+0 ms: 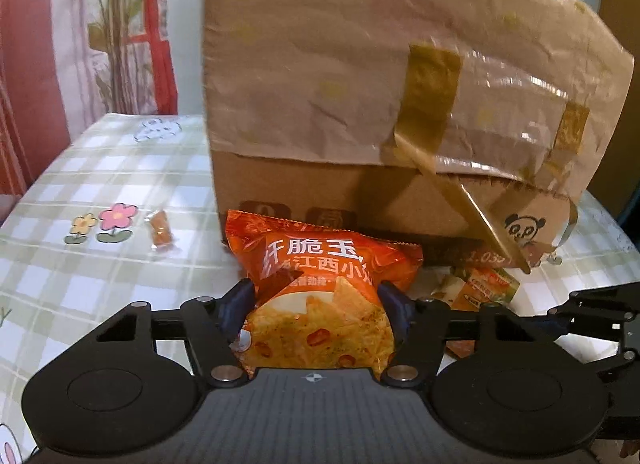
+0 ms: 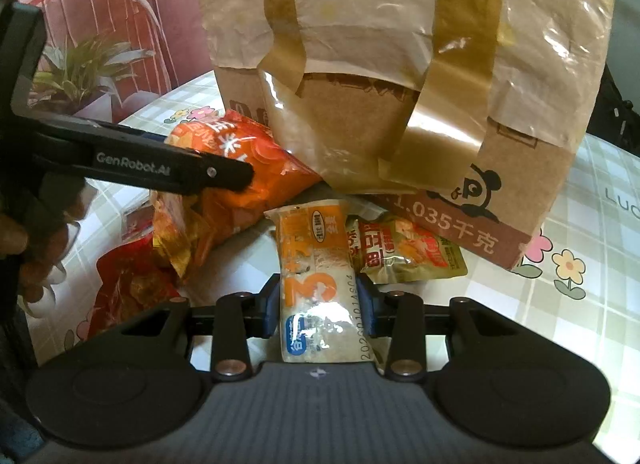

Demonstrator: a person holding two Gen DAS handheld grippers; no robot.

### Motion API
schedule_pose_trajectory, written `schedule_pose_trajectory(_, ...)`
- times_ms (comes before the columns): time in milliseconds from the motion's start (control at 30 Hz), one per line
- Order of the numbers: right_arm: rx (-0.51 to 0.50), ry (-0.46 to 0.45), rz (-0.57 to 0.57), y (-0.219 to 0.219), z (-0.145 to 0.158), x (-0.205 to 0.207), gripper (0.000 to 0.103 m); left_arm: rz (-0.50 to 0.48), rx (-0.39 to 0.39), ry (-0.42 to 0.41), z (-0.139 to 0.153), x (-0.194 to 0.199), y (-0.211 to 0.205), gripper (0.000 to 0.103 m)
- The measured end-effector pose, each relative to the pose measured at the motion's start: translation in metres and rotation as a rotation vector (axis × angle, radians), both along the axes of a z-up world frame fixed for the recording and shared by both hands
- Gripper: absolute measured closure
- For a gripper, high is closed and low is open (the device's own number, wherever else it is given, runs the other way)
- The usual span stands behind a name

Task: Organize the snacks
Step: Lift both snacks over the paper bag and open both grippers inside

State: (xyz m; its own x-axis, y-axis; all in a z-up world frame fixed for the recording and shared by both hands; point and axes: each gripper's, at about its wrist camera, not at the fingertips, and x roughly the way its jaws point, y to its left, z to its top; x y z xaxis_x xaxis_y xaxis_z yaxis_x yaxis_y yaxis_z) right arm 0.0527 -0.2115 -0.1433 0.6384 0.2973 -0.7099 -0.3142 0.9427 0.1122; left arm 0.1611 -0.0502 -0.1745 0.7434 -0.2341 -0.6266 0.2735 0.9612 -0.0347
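A taped cardboard box (image 2: 400, 104) stood on the checked desk (image 1: 100, 168). Against its base lay an orange chip bag (image 1: 320, 304), puffy, light and crushable, best pinched low across its body; the left gripper (image 1: 316, 304) had its jaws set around it, pads touching. The right gripper (image 2: 318, 304) held, jaws narrowed, a slimmer white-and-orange packet (image 2: 316, 284), soft and slippery. A small wrapped candy (image 1: 160, 230) lay apart.
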Motion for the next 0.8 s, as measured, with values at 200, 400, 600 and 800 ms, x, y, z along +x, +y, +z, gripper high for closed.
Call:
schedule_pose_trajectory(200, 0.007, 0.009, -0.002, 0.000, 0.002, 0.000, 0.063, 0.034, -0.023, -0.027, 0.014, -0.013, 0.013, 0.035)
schedule_pose_trajectory(400, 0.018, 0.001, 0.009, 0.003, 0.011, 0.000, 0.063, 0.047, -0.019, -0.049, 0.027, -0.025, 0.019, 0.035)
schedule_pose_trajectory(600, 0.006, -0.023, 0.026, 0.008, 0.020, -0.004, 0.063, 0.066, -0.033, -0.051, 0.032, -0.035, 0.026, 0.035)
schedule_pose_trajectory(800, -0.002, -0.041, 0.040, 0.012, 0.028, -0.006, 0.063, 0.088, -0.049, -0.064, 0.038, -0.044, 0.032, 0.035)
